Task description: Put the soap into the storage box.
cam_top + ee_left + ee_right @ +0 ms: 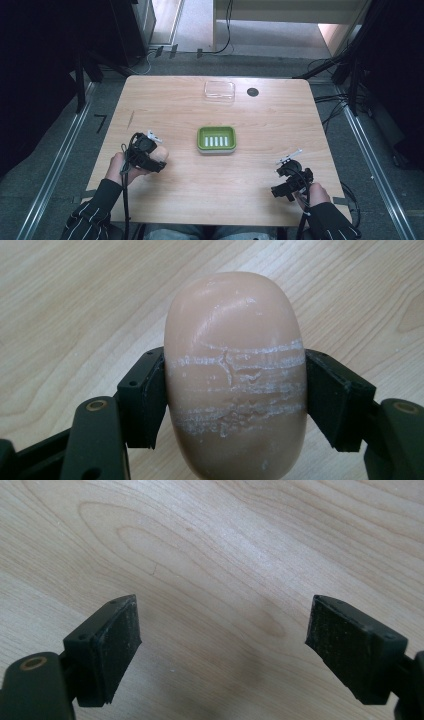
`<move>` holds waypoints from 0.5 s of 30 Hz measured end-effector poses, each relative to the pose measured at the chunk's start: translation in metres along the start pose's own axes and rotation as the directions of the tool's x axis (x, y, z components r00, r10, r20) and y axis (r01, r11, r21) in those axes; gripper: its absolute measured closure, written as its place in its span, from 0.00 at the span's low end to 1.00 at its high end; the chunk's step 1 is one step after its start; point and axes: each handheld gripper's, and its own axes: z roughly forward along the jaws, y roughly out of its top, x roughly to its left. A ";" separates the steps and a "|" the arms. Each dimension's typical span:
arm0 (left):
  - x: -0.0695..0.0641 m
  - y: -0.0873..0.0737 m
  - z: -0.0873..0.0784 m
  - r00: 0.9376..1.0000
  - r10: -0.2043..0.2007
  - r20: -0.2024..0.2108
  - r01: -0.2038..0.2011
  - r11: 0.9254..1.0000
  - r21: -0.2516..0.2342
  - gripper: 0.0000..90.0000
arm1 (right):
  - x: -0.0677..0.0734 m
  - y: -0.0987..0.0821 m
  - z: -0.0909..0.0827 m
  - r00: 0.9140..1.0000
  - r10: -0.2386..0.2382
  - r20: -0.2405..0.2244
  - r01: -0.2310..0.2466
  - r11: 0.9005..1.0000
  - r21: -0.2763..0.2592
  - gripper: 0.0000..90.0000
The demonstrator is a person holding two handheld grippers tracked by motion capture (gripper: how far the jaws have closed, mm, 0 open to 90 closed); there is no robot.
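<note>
Near bench (175, 195) left edge: left gripper (235, 390) fingers (145, 395) pinching pink soap bar (235, 375) across its width, likely bound for green soap dish (216, 139) mid-bench. Right gripper (225, 645) fingers spread, empty, held clear.

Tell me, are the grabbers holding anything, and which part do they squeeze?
The left gripper holds a pink soap bar, squeezing its two long sides around the middle. The right gripper is open over the bare table, holding nothing.

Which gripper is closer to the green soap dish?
Left. The left gripper, holding the soap bar, is beside the green soap dish; the right gripper sits farther off.
</note>
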 end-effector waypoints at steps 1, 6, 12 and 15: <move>0.000 0.001 0.000 1.000 0.004 0.000 -0.004 1.000 -0.003 0.36 | 0.000 0.000 0.000 1.000 -0.002 0.000 0.002 1.000 0.002 0.16; -0.003 0.012 -0.002 0.999 0.042 0.009 -0.042 0.999 -0.011 0.36 | 0.000 0.000 0.000 1.000 -0.003 -0.002 0.003 1.000 -0.001 0.16; -0.006 0.021 -0.004 0.997 0.070 0.011 -0.070 0.997 -0.023 0.36 | 0.000 0.000 0.000 1.000 -0.006 -0.002 0.006 1.000 0.000 0.16; -0.007 0.025 -0.006 0.996 0.084 0.014 -0.083 0.996 -0.032 0.36 | 0.000 0.000 0.000 1.000 -0.005 -0.002 0.005 1.000 -0.001 0.16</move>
